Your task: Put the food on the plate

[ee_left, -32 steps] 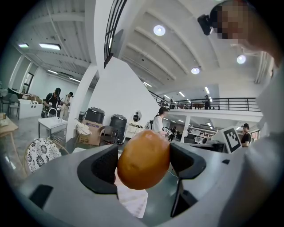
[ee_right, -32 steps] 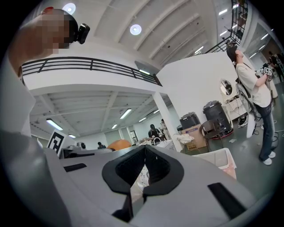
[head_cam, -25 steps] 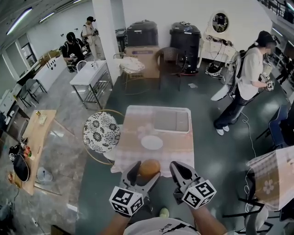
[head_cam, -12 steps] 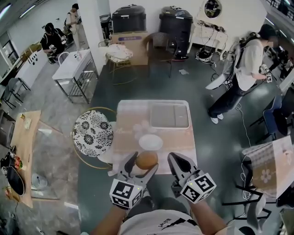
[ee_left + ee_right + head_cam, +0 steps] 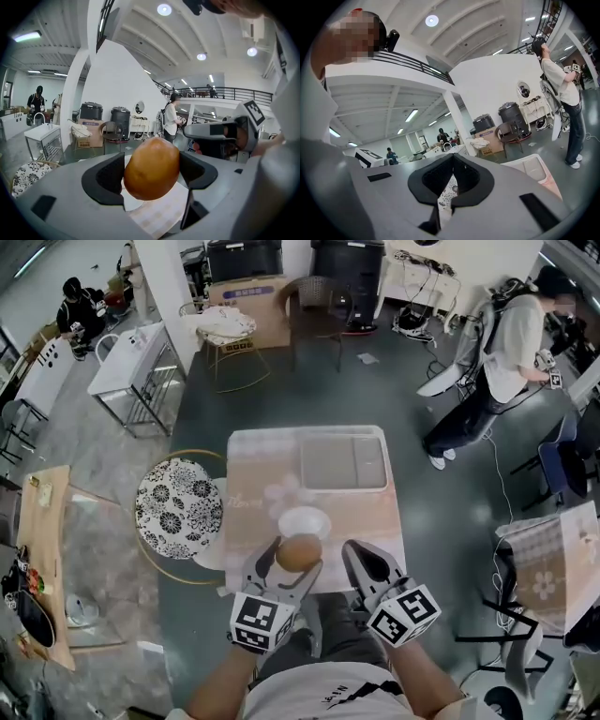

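- Since a second ago the left gripper (image 5: pixel 292 566) has carried the round golden-brown piece of food (image 5: pixel 299 552) forward, from short of the small white round plate (image 5: pixel 307 518) up to its near rim.
- Left jaws are clamped on the food from both sides, which is held in the air above the near edge of the square table with a pale pink checked cloth (image 5: pixel 375 521); it seems to overlap the plate's near rim, though the height is hard to judge.
- Right gripper (image 5: pixel 366 563) hovers just beside it, over the same edge, its jaws together with nothing between them.
- Farther on, the plate lies near the table's middle.
- A shallow white rectangular tray (image 5: pixel 343 461) lies towards the far right corner.
- At the table's left edge stands a round chair with a black-and-white floral seat (image 5: pixel 171 508).
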Motion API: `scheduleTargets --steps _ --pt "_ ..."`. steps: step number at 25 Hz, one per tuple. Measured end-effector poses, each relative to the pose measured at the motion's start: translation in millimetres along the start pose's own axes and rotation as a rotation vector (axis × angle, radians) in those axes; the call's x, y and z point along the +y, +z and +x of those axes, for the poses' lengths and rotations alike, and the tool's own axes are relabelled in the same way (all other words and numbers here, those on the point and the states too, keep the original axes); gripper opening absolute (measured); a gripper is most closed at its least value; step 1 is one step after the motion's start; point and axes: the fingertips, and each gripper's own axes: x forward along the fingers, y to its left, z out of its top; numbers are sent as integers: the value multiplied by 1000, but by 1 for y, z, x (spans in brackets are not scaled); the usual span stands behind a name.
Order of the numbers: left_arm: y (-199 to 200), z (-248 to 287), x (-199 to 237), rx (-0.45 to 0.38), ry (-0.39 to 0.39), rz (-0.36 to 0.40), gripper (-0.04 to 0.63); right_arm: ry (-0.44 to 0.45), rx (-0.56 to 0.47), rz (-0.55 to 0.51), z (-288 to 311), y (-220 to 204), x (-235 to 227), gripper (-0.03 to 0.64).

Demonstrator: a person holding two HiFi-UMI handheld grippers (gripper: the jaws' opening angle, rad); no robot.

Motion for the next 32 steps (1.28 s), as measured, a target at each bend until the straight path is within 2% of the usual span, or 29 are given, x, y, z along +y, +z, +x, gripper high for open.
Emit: scheduleTargets --steps 9,18,26,32 --pt "-32 57 28 68 45 -27 356 27 52 -24 48 -16 -45 15" --pt "-82 102 58 128 46 -56 356 4 112 -16 78 -63 -86 15" --pt "-127 130 72 165 26 -6 356 -2 115 1 93 -104 -99 15" --pt "-156 151 82 184 19 -2 356 -15 115 7 102 -127 -118 15"
